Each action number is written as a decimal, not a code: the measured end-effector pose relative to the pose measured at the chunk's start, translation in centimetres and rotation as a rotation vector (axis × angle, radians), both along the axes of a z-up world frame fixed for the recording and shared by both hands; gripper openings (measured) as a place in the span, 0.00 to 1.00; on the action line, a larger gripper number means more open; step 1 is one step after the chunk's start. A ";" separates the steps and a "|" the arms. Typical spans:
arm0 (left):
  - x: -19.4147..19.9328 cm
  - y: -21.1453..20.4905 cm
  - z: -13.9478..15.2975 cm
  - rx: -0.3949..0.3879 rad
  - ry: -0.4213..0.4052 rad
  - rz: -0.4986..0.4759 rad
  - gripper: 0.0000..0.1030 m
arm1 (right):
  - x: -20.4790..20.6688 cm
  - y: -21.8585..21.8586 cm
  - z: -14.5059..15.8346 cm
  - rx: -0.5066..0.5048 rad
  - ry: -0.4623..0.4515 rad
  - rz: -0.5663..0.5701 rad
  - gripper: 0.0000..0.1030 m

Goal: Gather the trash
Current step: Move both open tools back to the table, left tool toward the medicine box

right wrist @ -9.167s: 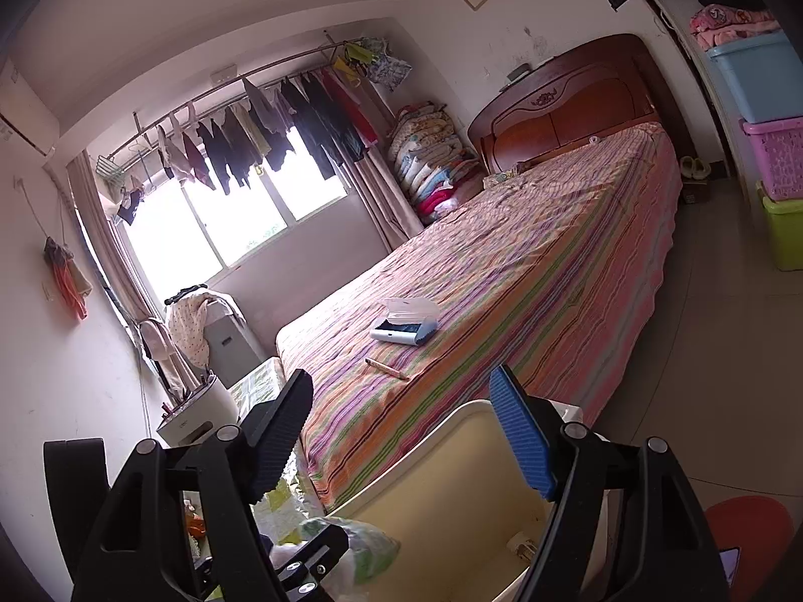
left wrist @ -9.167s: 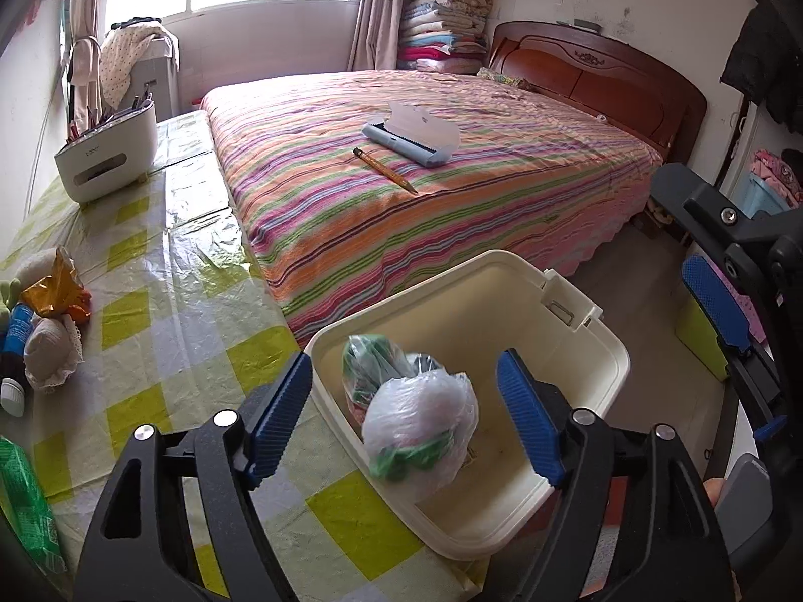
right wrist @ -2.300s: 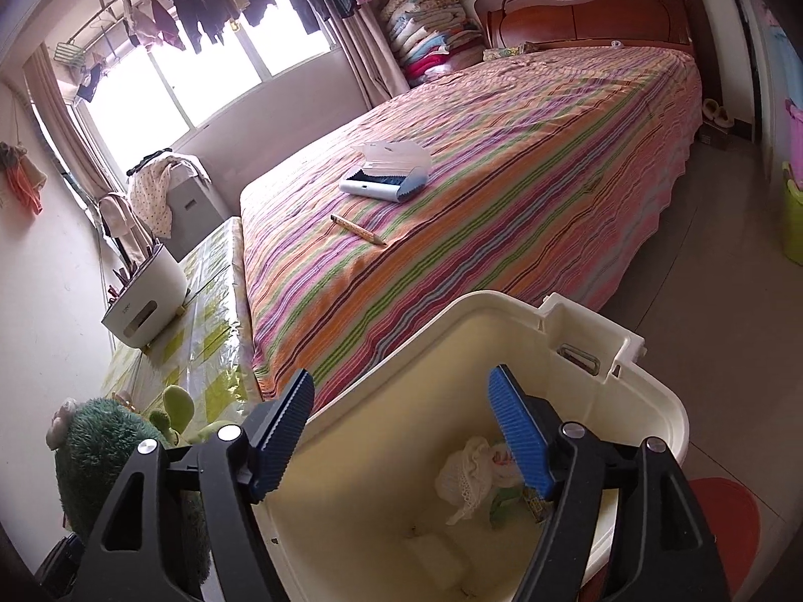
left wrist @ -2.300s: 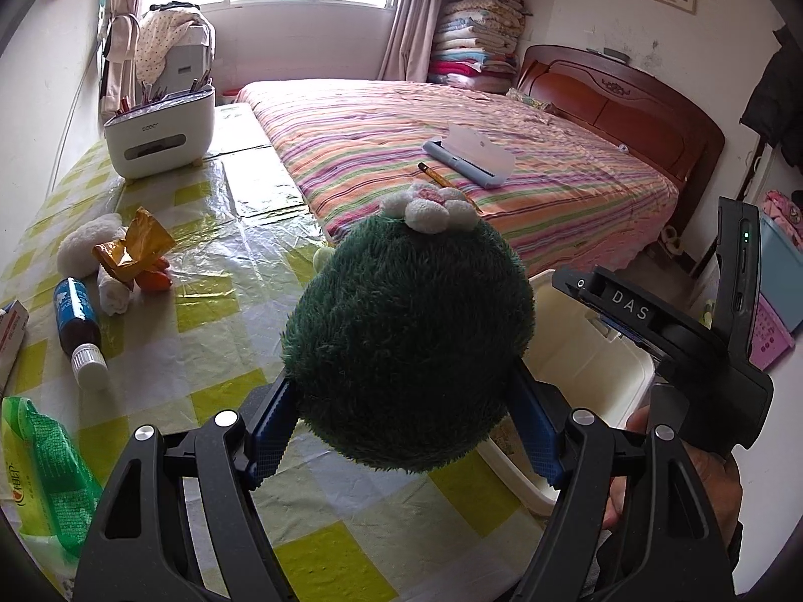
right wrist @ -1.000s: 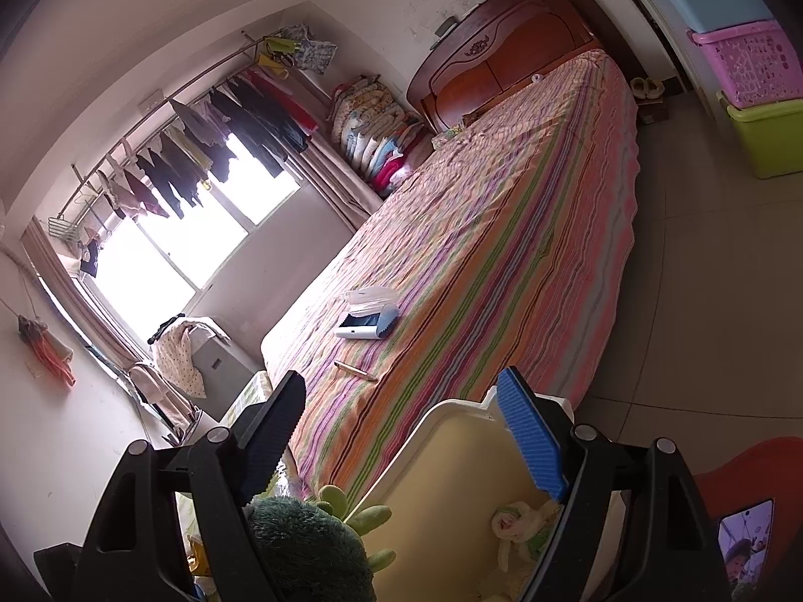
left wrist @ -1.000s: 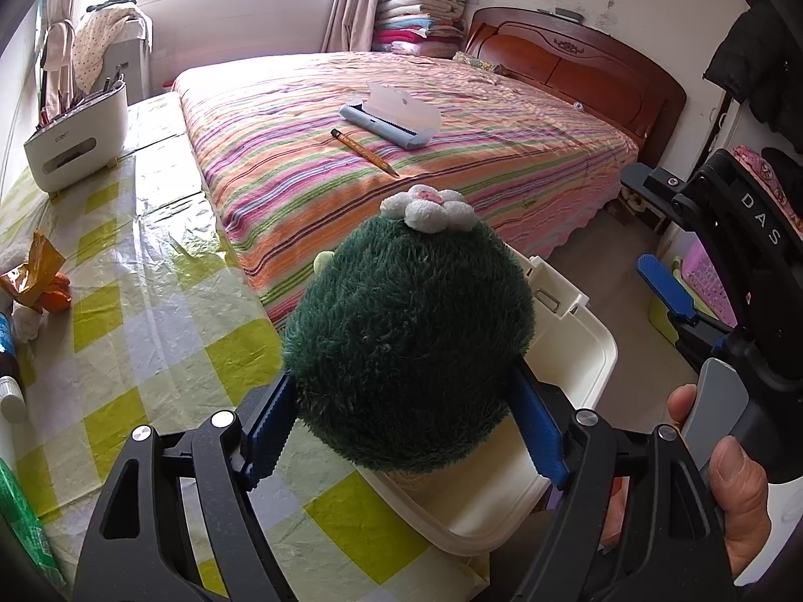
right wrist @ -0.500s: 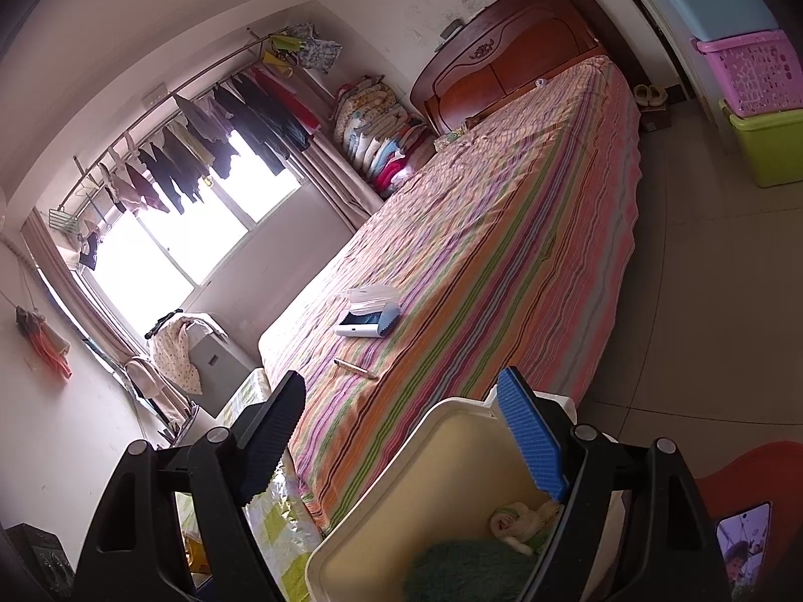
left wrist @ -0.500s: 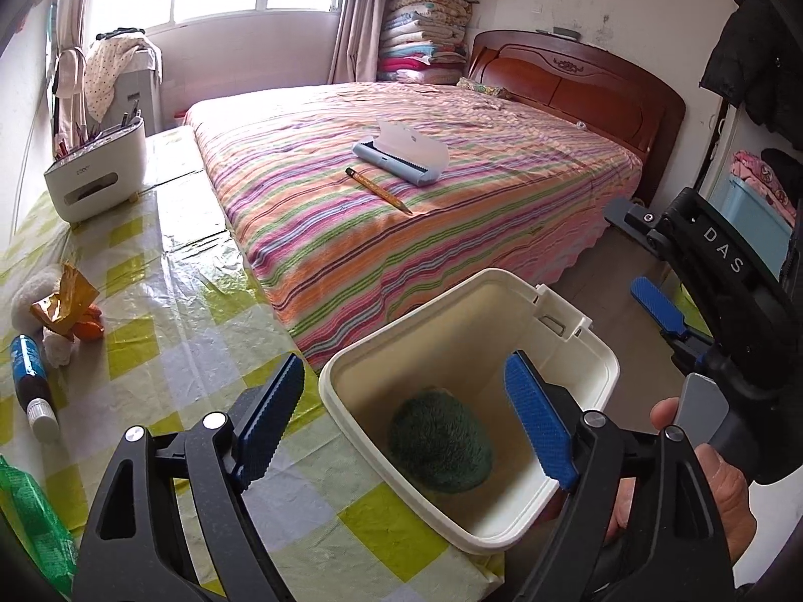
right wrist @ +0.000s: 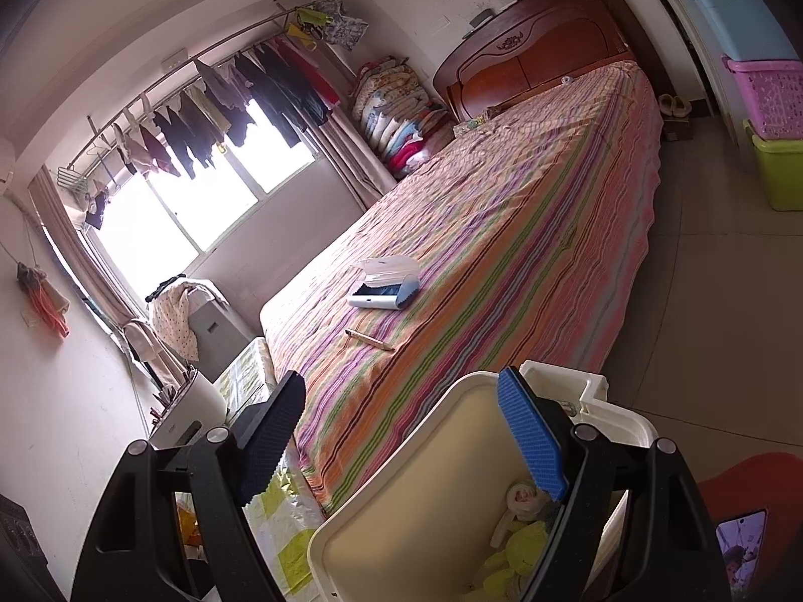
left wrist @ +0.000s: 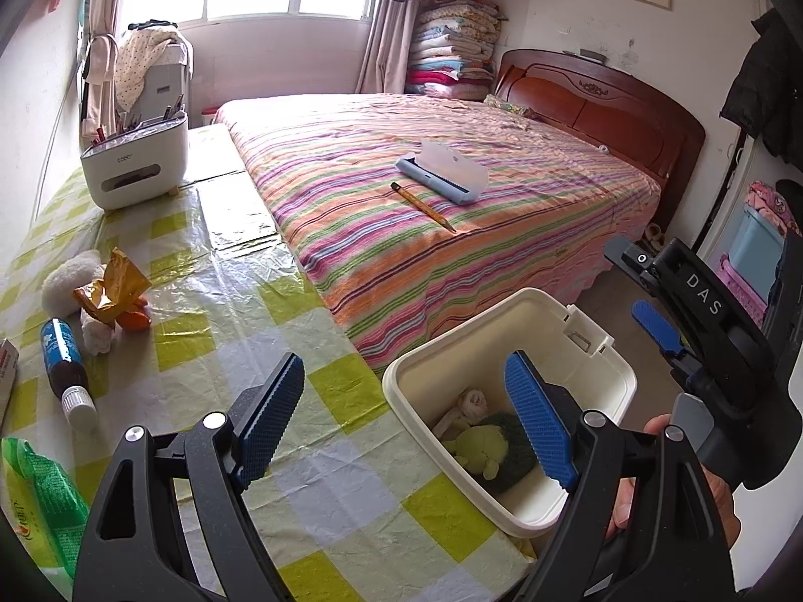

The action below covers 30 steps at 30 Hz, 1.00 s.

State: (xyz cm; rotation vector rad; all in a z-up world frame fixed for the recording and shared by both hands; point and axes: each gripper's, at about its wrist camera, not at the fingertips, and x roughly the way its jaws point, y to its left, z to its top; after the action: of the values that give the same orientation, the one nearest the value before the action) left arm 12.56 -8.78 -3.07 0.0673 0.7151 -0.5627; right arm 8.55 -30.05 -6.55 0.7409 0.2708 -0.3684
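The cream bin [left wrist: 507,511] hung off the edge of the checked table [left wrist: 321,431], with the striped bed [left wrist: 426,210] just beyond it. Inside the bin lay a green plush toy [left wrist: 494,454] beside a white bundle [left wrist: 472,401]. The left gripper [left wrist: 406,426] hovered above the bin's near rim, jaws spread and empty. The right gripper [right wrist: 401,431] stood over the bin too, likewise released. Across the table from the bin lay a blue bottle [left wrist: 62,358] and an orange wrapper [left wrist: 113,286].
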 end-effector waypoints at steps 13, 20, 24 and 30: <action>1.0 7.6 1.8 0.012 -0.022 0.114 0.80 | 2.1 3.1 -0.1 -0.050 0.057 0.078 0.75; 2.7 13.2 2.6 0.141 -0.081 0.259 0.80 | 2.8 4.5 0.0 -0.077 0.072 0.109 0.75; 4.4 17.2 2.6 0.208 -0.066 0.328 0.80 | 3.0 4.9 -0.3 -0.066 0.076 0.126 0.75; 6.9 23.1 2.7 0.323 -0.017 0.380 0.80 | 3.3 5.6 -0.2 -0.080 0.076 0.142 0.75</action>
State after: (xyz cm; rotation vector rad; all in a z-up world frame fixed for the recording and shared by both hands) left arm 19.46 14.28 -0.41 0.2312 0.7745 -0.0800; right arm 11.83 -24.42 -6.72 0.6261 0.3768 -0.2712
